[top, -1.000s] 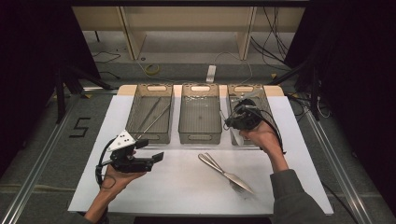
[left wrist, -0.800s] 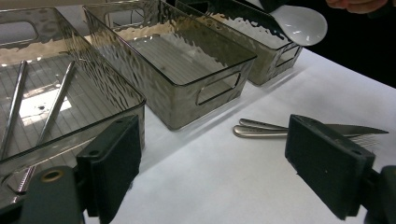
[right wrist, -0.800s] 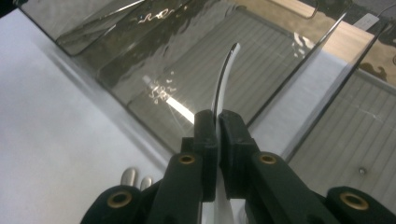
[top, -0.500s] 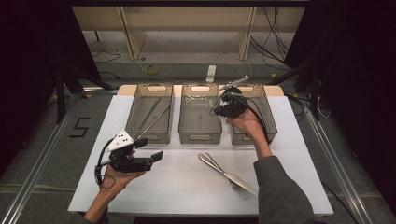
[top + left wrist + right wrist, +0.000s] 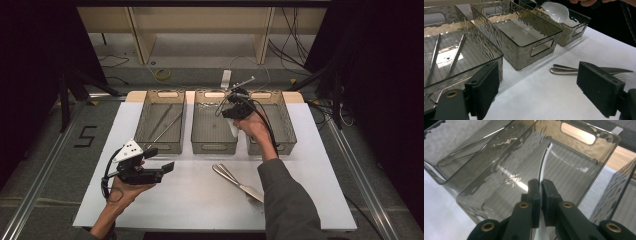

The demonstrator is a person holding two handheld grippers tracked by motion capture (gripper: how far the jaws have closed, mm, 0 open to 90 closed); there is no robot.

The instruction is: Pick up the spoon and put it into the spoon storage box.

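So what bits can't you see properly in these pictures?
- White plastic spoon: right gripper view, the right gripper hides its bowl.
- Fork: high view, the person's sleeve covers its end.
- Utensils in left bin: left gripper view, ends cut off; type unclear.

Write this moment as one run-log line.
right gripper: shut on spoon | over middle bin | left gripper: open, empty | knife: on table

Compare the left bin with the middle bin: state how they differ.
The left bin holds two long metal utensils lying on its floor; the middle bin holds nothing on its floor. The right gripper holds a white spoon over the middle bin, not the left bin. Both are smoky, see-through, rectangular, with cut-out handles.
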